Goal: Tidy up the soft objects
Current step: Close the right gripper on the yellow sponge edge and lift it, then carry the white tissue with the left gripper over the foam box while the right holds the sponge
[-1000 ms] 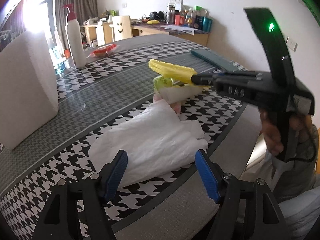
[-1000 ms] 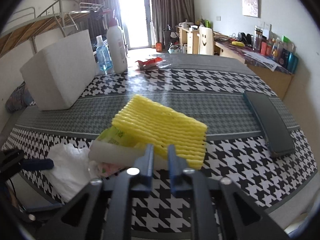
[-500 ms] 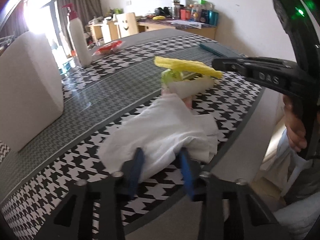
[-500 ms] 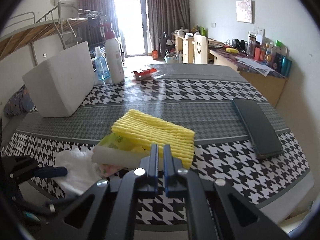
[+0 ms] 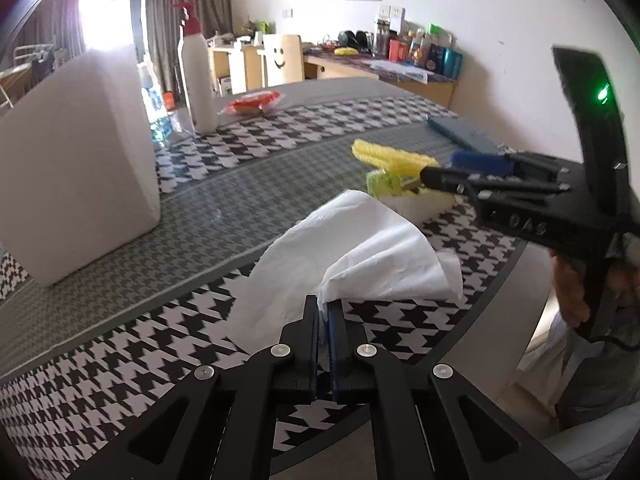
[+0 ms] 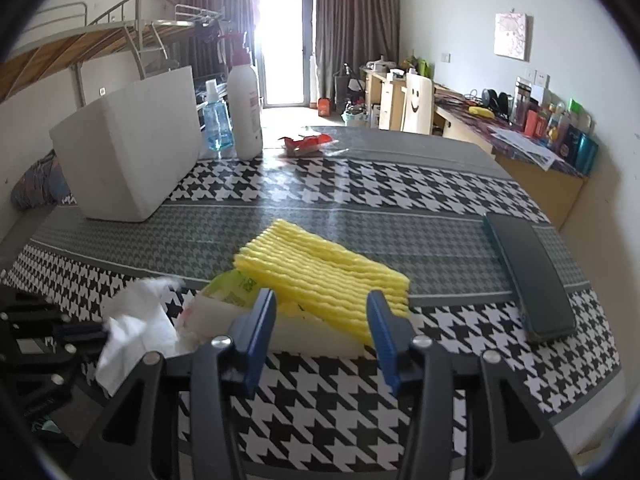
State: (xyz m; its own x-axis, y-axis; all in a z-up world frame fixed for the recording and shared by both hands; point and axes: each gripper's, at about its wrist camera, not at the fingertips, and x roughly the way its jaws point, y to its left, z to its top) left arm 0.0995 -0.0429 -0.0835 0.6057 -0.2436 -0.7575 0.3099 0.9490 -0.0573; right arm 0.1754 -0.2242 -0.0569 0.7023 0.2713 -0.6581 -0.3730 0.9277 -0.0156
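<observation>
Near edge of the bench (image 6: 460,216): tissue (image 5: 360,248) at left, pinched in the jaws of the left gripper (image 5: 323,312). Just right of it, a foam block (image 6: 304,332) with a ribbed foam sheet (image 6: 320,272) lying tilted on top and a packet (image 6: 232,284) tucked beneath, between the parted jaws of the right gripper (image 6: 322,312). Far right, a flat case (image 6: 528,272), well apart. Behind at left, a large box (image 6: 128,168); right of it, a spray bottle (image 6: 216,120), a pump bottle (image 6: 244,108), then a wrapped snack (image 6: 306,144).
</observation>
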